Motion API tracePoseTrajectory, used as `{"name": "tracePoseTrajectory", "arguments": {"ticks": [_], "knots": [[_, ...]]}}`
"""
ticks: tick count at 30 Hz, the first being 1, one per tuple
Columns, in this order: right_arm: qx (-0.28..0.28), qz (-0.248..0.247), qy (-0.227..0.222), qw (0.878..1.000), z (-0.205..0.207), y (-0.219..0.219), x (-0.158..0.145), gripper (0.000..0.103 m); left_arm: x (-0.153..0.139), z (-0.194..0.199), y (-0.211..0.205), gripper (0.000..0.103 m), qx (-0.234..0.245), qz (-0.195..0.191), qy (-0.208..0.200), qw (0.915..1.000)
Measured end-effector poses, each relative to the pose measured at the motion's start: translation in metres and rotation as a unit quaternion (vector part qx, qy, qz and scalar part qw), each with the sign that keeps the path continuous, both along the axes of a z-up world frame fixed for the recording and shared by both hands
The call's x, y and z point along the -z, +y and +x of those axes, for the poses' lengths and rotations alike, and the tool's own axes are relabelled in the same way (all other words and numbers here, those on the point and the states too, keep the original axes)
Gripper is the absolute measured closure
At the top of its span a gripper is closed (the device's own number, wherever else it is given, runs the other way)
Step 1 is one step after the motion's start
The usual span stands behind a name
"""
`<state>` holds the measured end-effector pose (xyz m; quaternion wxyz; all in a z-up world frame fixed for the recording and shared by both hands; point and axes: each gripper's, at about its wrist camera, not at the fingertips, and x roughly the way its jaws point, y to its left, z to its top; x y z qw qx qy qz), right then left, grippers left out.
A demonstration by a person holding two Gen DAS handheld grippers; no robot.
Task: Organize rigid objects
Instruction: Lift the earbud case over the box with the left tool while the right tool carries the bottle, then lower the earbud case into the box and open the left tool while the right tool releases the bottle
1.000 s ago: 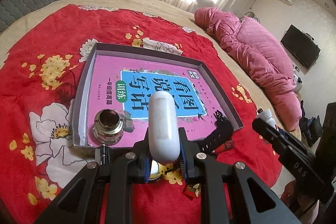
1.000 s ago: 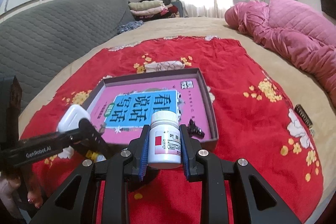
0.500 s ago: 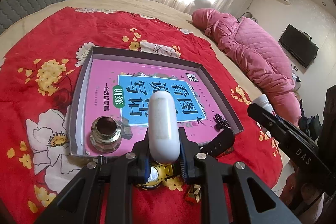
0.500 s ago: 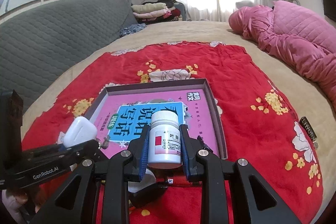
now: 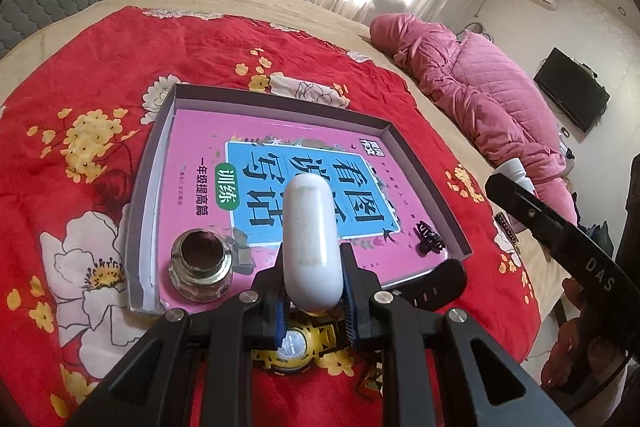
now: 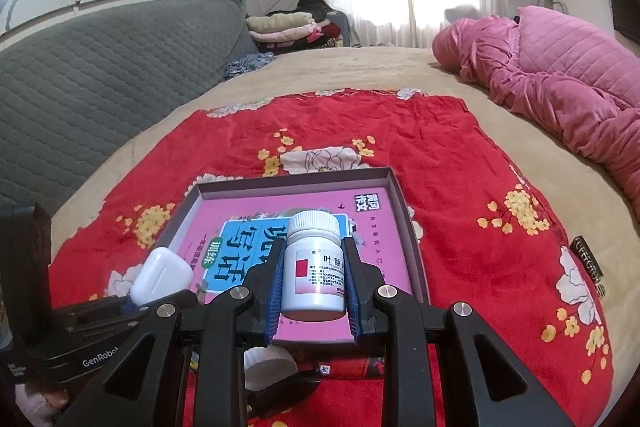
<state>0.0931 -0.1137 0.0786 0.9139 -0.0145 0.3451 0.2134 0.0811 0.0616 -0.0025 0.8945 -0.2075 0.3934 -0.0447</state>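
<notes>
My left gripper [image 5: 314, 301] is shut on a white earbud case [image 5: 310, 239] and holds it above the near edge of a shallow grey tray [image 5: 158, 151]. A pink book [image 5: 280, 163], a metal nut [image 5: 201, 263] and a black clip [image 5: 430, 242] lie in the tray. My right gripper [image 6: 313, 303] is shut on a white pill bottle [image 6: 313, 269] with a red label, above the tray's near edge [image 6: 394, 183]. The earbud case also shows in the right wrist view [image 6: 162, 275].
The tray lies on a red flowered cloth [image 5: 100, 75] on a bed. A yellow-faced watch [image 5: 296, 345] with a black strap lies below my left gripper. A pink quilt [image 5: 480, 91] lies at right, a dark hair comb [image 6: 588, 263] on the cloth's right edge.
Both grippers have drawn back and risen a little with their objects. The right one has swung over the tray's near edge, so the tray sits more centred in its view.
</notes>
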Motion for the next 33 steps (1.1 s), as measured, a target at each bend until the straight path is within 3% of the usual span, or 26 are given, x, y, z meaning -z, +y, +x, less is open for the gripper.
{"name": "tracePoseTrajectory", "arguments": {"ticks": [11,33], "knots": [[-0.002,-0.014,0.011,1.000,0.006,0.007,0.009,0.076,0.003,0.019,-0.003,0.081,0.007,0.000,-0.003,1.0000],[0.004,-0.042,0.039,0.998,0.023,0.018,0.035,0.076,0.033,0.045,-0.015,0.081,0.037,-0.011,0.041,0.9984]]}}
